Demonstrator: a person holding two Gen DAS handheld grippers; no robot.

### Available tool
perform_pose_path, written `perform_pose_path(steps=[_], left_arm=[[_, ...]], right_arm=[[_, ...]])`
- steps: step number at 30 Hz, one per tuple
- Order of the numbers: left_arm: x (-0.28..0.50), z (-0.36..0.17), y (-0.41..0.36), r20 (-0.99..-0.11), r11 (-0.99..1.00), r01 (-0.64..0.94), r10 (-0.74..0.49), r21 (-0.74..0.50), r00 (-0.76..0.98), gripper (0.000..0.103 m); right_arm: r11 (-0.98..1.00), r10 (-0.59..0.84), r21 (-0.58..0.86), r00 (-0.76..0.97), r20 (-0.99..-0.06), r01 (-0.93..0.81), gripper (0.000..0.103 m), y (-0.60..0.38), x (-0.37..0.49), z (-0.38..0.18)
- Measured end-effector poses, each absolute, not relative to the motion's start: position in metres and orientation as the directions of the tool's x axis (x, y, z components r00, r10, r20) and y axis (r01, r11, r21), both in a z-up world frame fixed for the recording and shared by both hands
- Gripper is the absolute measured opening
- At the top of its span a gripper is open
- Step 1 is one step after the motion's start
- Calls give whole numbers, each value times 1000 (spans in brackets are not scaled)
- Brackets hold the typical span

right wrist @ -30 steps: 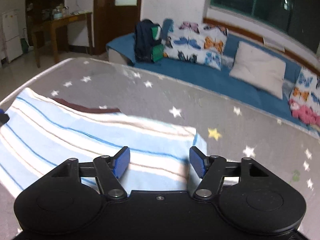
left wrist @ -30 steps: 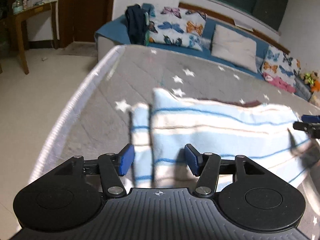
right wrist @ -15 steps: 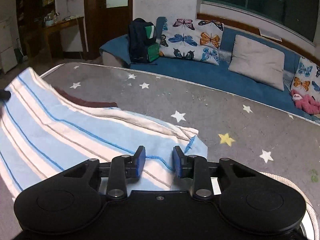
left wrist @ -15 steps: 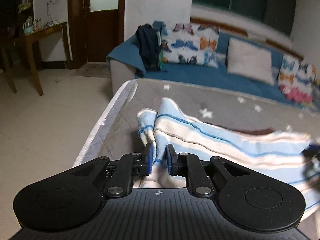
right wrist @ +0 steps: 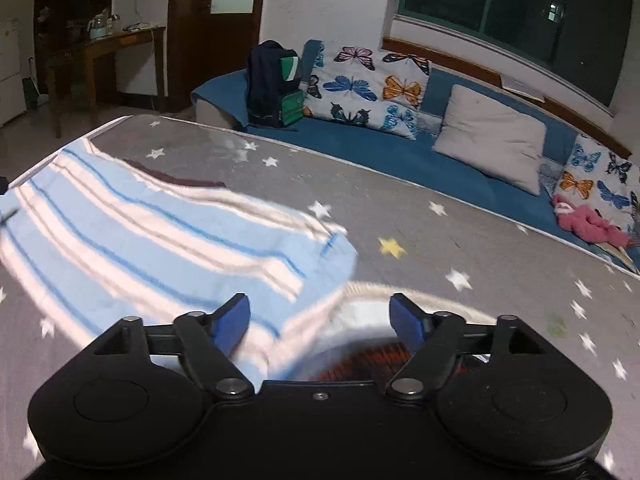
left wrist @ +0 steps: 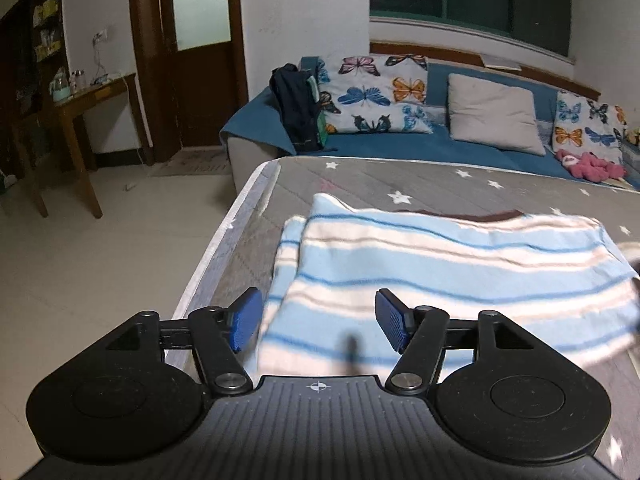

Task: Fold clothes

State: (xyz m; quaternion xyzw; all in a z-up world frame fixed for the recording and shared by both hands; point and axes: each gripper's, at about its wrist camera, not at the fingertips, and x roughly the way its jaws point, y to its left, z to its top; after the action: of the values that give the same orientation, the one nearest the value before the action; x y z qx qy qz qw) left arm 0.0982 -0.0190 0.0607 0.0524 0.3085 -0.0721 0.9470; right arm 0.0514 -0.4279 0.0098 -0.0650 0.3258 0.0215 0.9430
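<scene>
Both tools stand wide open with nothing between their pads. Through the left wrist view I see the left tool (left wrist: 318,320) spread over the near left edge of the striped cloth (left wrist: 440,272), which lies on the star-print bed (left wrist: 440,176), close to its left border. One layer seems laid over another, with a narrow strip showing at the left, so I judge a fold has been laid down and the tool is open to leave the cloth flat. Beyond the bed sit a sofa (left wrist: 400,144) with butterfly cushions (left wrist: 372,96), a dark backpack (left wrist: 296,108) and a pink toy (left wrist: 592,164), all well apart from the work. Nothing blocks this side, though the bed edge and the floor drop are near. Through the right wrist view the right tool (right wrist: 320,320) hangs open over the cloth's near right corner (right wrist: 168,240), which is blurred. Below the pads a pale rounded rim with an orange-red inside (right wrist: 372,360) shows; I cannot tell what it is, and it may lie under the cloth's corner. A wooden desk (right wrist: 120,40) stands far left.
</scene>
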Motion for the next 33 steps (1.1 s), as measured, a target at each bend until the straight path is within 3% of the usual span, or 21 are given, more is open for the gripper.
perform_pose_path(steps=[11, 15, 26, 33], left_arm=[[2, 35, 5, -608, 987, 139, -59, 85, 792, 69], [-22, 23, 14, -606, 988, 95, -3, 120, 796, 69], [-42, 12, 31, -623, 997, 27, 27, 77, 782, 69], [-38, 9, 30, -619, 998, 10, 31, 63, 784, 78]], right_arm=[[994, -104, -82, 789, -605, 69, 92, -488, -54, -3], [983, -177, -79, 772, -611, 163, 92, -519, -88, -16], [916, -331, -22, 723, -607, 401, 92, -598, -144, -48], [888, -365, 5, 710, -602, 460, 90, -619, -150, -58]])
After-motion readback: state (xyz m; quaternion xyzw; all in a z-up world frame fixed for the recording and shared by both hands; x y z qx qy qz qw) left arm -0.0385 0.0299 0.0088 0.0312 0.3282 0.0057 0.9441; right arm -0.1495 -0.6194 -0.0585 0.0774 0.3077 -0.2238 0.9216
